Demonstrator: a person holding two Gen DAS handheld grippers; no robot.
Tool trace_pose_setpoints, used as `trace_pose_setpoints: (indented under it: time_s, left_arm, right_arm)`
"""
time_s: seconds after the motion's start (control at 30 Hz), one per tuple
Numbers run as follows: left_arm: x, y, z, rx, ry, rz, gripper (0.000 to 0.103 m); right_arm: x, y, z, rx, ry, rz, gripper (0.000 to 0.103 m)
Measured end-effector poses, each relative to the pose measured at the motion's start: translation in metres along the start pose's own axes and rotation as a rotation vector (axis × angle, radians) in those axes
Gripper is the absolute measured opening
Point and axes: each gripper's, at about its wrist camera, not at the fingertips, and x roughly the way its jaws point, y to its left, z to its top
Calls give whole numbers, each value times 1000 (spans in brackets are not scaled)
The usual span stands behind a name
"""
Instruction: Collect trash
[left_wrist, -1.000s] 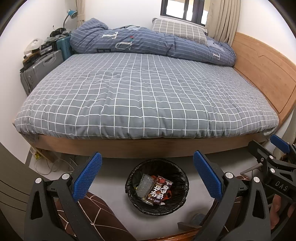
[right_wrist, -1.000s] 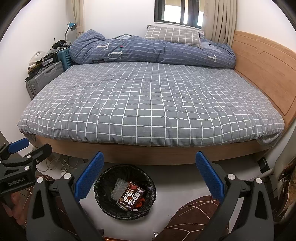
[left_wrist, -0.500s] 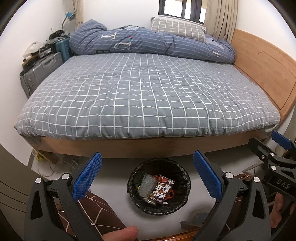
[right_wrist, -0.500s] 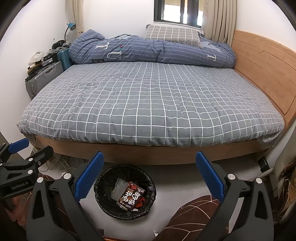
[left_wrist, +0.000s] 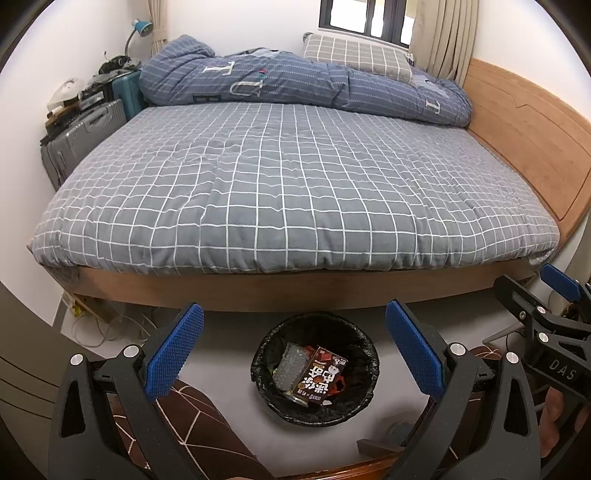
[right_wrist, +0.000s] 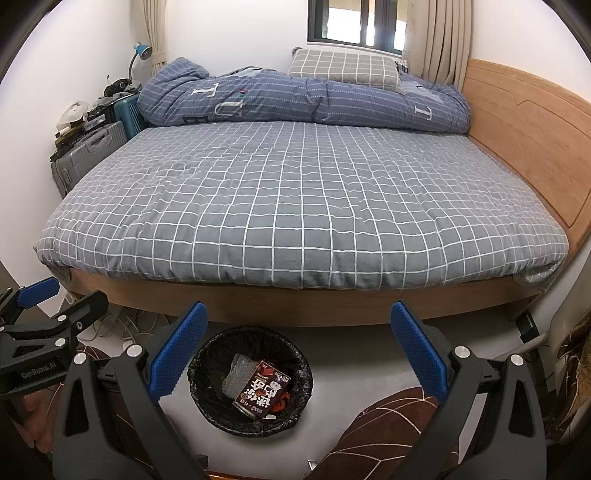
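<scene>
The bed (left_wrist: 295, 184), under its grey checked cover with a blue duvet (left_wrist: 303, 88) bunched along the far side, fills both views much as it did a second ago; in the left wrist view it now sits slightly higher. On the floor just in front of the bed frame stands the black-lined trash bin (left_wrist: 369, 363), which has drifted a little right in the left view and kept its place in the right view (right_wrist: 303, 369). Inside it lie a dark printed carton (left_wrist: 319, 376) and a crumpled clear plastic piece (left_wrist: 291, 365). The left hand-held gripper (left_wrist: 293, 350) and the right hand-held gripper (right_wrist: 299, 350) both stay spread wide with nothing between their blue pads.
</scene>
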Motion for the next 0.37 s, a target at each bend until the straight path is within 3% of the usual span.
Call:
trace_pose_setpoints:
  time_s: [0.37]
  left_arm:
    - [3, -1, -1, 2, 12, -9, 97]
  right_arm:
    - [0, 0, 0, 1, 0, 2, 95]
